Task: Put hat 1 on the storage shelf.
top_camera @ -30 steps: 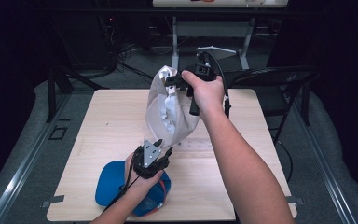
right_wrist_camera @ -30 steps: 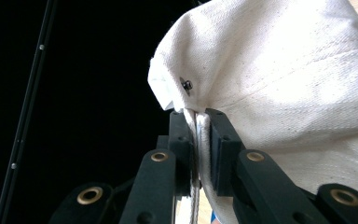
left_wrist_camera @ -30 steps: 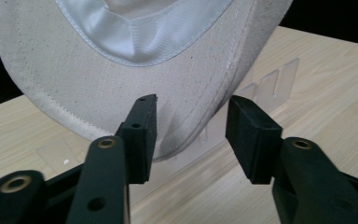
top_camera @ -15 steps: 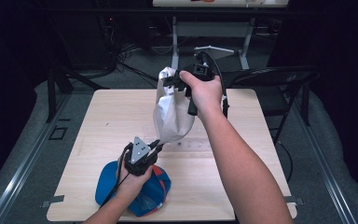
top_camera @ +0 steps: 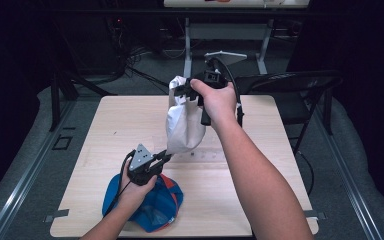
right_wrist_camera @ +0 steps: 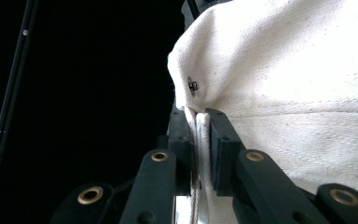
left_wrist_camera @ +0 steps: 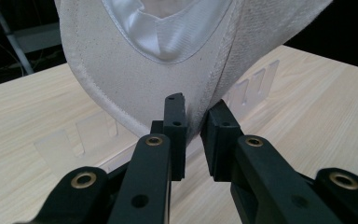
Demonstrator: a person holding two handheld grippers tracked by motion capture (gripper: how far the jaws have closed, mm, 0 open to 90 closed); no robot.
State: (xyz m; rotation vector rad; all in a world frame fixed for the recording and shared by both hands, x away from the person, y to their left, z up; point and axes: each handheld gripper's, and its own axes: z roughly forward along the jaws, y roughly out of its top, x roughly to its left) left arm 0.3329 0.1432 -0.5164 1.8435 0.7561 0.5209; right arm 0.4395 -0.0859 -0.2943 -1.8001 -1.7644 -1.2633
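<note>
**Both grippers now on the white cap**

My left gripper has just been closing, and its jaws now pinch the lower edge of the white cap; in the left gripper view the cloth rim sits squeezed between the two black pads, with the satin lining showing above. A second ago those jaws stood apart below the cap; since then my left hand has slid sideways along the table to meet the hanging edge.

My right gripper is clenched on the cap's top edge, holding it in the air above the middle of the table. In the right gripper view the fabric is clamped between the jaws just under a small metal stud.

So the cap hangs stretched between two grips, off the table. A blue cap lies at the near edge under my left wrist. I judge the white cap is ready to be opened or turned.
</note>
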